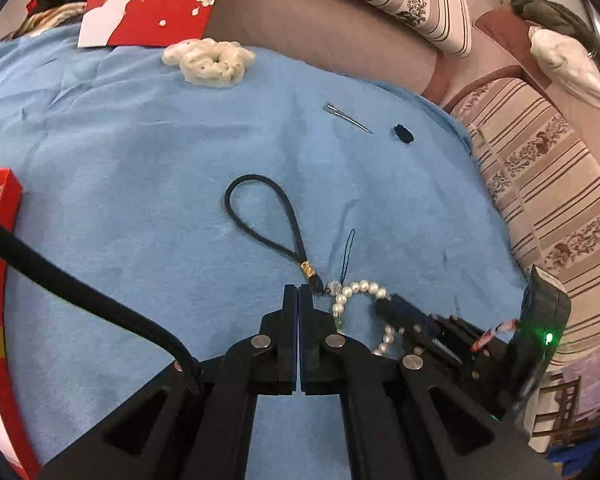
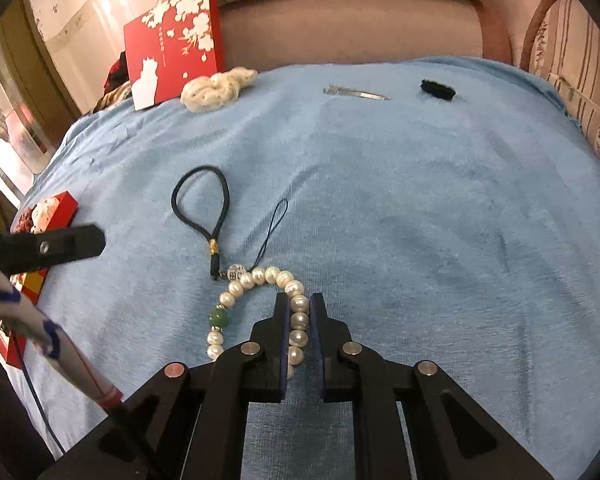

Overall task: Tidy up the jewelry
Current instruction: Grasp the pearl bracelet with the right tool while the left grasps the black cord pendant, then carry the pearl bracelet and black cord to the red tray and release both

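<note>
Both tongs are clenched, my right gripper grasping the pearls, my left gripper empty, so I lift slowly, cord trailing.

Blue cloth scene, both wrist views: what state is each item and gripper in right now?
Pearl bracelet: lying curved on the cloth, one side clamped.
Right gripper: shut on the pearls.
Left gripper: shut, holding nothing.
Black cord loop: lying flat.
Hair clip: closed, untouched.
Scrunchie: untouched.
</note>
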The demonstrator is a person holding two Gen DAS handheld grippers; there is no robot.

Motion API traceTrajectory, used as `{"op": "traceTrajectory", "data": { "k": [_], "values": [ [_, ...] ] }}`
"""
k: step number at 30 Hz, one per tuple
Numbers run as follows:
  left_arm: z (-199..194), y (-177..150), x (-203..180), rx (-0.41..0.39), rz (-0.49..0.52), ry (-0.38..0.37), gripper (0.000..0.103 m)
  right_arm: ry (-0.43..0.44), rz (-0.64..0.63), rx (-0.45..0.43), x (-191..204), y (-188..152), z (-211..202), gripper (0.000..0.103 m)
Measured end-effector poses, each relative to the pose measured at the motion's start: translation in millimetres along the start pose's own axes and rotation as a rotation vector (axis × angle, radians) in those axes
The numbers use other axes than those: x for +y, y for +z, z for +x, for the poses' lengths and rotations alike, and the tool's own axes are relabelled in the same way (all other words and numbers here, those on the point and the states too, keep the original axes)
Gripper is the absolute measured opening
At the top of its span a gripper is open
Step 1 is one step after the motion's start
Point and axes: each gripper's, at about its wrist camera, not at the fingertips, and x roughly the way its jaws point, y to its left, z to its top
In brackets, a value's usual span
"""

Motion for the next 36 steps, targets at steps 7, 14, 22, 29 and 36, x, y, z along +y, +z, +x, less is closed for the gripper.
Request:
{"op": "traceTrajectory", "data": {
  "k": [7,14,22,29,36],
  "values": [
    [33.2,7.1,-4.3,0.048,-0.065,-0.023,0.02,-0.022,0.052,-0.019,-6.8,-4.3,-23.0,0.01],
    [75.0,16.0,-41.7,0.06,0.035,0.064,0.048,-0.031,0.096,0.026,-31.9,-5.2,-14.7,0.01],
    [93.1,14.3,-45.4,0.073,0.094,0.195,0.006,0.002,0.111,0.027,-35.5,0.8,-10.1,0.011],
    [16.1,2.9,-19.0,-0.05,0.057,0.155,0.006,0.007,0.099,0.022,-25.7,0.9,-7.3,0.01],
    [-87.6,-25.4,46.1,-0.228,-0.019,0.18,0.007,-0.026,0.037,-0.058,1.5,-9.8,-27.5,0.01]
  ]
}}
